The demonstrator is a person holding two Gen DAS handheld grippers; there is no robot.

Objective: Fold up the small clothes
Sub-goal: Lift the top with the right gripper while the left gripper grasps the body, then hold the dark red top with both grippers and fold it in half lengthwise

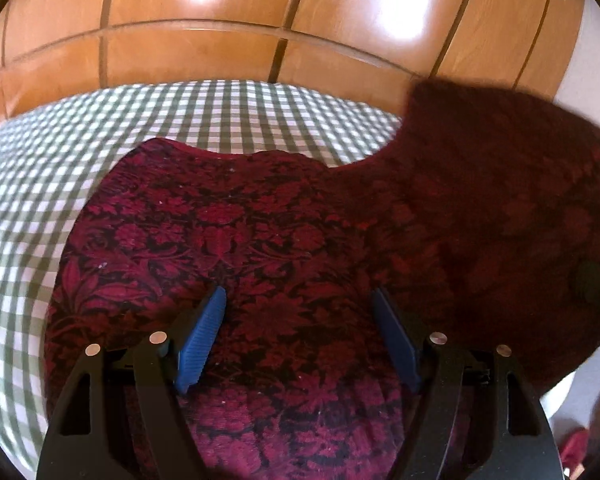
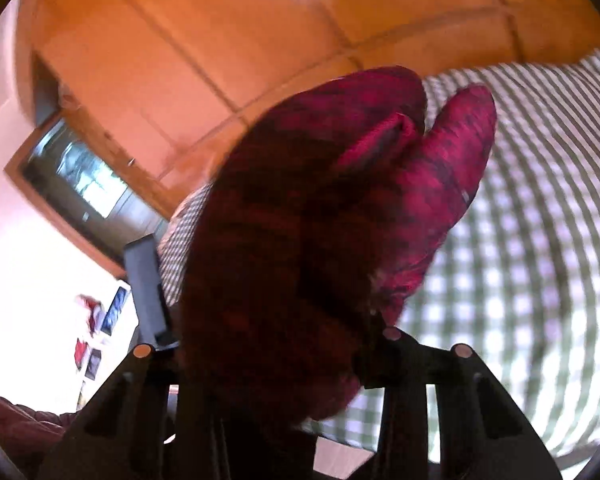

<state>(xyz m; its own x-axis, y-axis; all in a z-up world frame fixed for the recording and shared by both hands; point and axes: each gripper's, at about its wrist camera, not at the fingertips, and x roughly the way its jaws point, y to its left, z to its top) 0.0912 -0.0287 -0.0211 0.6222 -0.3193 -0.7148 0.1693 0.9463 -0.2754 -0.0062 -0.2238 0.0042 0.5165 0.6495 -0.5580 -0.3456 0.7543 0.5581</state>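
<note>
A dark red garment with a black floral pattern (image 1: 236,240) lies on the green-and-white checked cloth (image 1: 60,168). My left gripper (image 1: 300,320) is open, its blue pads (image 1: 204,332) spread just above the garment's middle. The garment's right part (image 1: 500,200) is lifted off the cloth and hangs in shadow. In the right wrist view my right gripper (image 2: 284,344) is shut on a bunch of the same red garment (image 2: 340,200), which drapes over the fingers and hides the tips. The view is blurred.
A wooden panelled wardrobe (image 1: 260,20) stands behind the bed. The right wrist view shows a white wall (image 2: 28,240), a framed dark opening (image 2: 80,176) and small pictures (image 2: 100,320) at left. The checked cloth (image 2: 540,240) spreads to the right.
</note>
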